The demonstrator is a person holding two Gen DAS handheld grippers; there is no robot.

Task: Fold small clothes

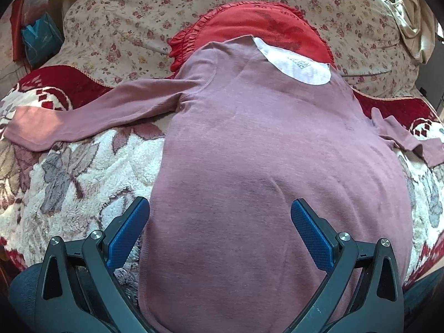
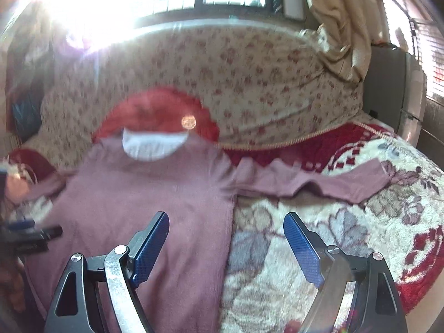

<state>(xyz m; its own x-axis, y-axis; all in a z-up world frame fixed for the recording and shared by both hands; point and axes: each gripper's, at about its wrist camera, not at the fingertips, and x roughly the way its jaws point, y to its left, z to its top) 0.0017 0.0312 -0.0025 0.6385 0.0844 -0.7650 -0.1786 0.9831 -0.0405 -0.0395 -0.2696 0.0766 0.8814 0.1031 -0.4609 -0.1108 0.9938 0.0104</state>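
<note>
Mauve long-sleeved shirt lies flat on fleecy floral blanket, both sleeves spread out sideways. Left gripper wide apart, holding nothing, straddling the shirt's left side edge near the hem. Right gripper also wide, empty, straddling the shirt's right side edge. Beyond the collar, a red ruffled garment against a flowered quilt.
</note>
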